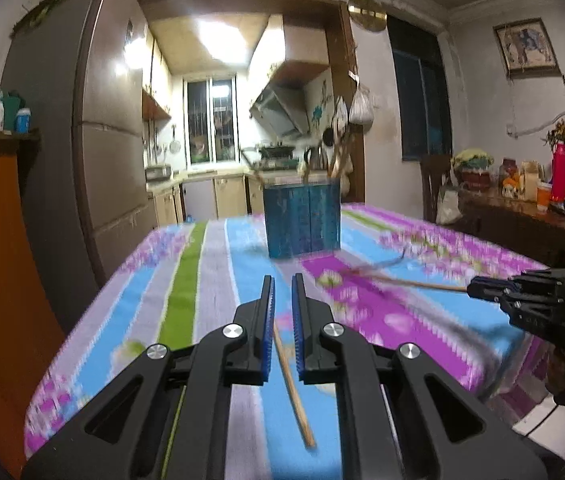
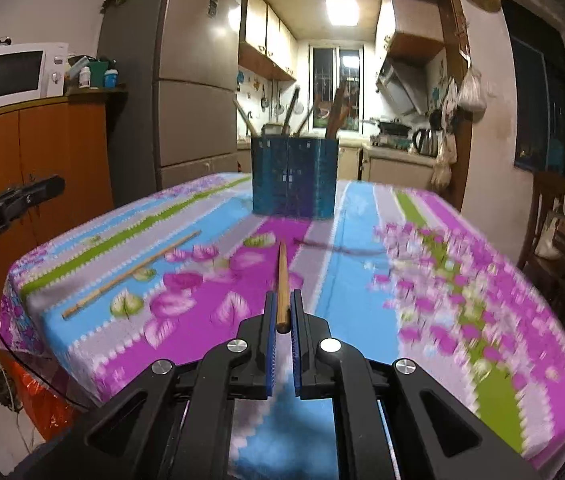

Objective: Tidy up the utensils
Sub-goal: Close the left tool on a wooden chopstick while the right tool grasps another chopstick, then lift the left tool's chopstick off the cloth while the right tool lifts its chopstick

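Between my right tool's (image 2: pixel 282 312) closed pads sits one chopstick (image 2: pixel 282 280): light, stiff, slippery, pinched near its end. Left tool (image 1: pixel 282 300) narrow, empty; another chopstick (image 2: pixel 130 274) lies on the desk (image 2: pixel 462 320).

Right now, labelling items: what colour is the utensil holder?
Blue utensil holder, clearest in the right wrist view.

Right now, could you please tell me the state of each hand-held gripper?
Left hand-held gripper: shut, holding nothing; a chopstick lies on the tablecloth below it.
Right hand-held gripper: shut on a wooden chopstick.
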`<state>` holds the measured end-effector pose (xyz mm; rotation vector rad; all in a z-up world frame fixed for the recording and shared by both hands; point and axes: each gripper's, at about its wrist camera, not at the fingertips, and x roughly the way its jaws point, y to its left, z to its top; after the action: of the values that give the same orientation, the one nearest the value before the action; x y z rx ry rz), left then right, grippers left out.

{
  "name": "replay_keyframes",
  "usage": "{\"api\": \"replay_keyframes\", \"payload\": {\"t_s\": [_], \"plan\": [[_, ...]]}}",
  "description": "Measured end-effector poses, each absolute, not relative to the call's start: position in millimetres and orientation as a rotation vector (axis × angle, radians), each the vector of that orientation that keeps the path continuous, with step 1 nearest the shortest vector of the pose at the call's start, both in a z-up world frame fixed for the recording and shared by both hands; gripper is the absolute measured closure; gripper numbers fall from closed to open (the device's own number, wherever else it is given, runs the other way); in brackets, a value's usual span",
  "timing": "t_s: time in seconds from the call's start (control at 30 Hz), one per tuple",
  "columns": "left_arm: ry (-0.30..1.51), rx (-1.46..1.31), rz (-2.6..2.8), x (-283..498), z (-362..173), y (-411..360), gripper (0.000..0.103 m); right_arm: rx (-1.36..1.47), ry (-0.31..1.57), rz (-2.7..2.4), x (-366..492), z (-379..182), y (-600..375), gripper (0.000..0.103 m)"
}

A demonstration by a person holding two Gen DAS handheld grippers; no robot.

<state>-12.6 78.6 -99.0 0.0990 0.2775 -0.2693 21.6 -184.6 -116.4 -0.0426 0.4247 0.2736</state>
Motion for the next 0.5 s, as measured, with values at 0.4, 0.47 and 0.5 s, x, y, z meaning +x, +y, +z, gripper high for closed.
{"api": "replay_keyframes", "payload": {"t_s": [0.4,0.47,0.5], "plan": [[0.39,0.102,-0.242,-31.8,-161.2,81.4,0.076,-0.03,0.439,0.309,11.3,-155.2,-189.0,0.095],[0.381,0.107,-0.235,-33.3,-162.2,81.0,0.066,-0.04,0.437,0.309,7.3,-155.2,-189.8,0.095],[0.38,0.107,-0.236,-33.7,-163.0,80.6,0.065,-0.043,0.436,0.31,5.5,-155.0,-190.3,0.095]]}}
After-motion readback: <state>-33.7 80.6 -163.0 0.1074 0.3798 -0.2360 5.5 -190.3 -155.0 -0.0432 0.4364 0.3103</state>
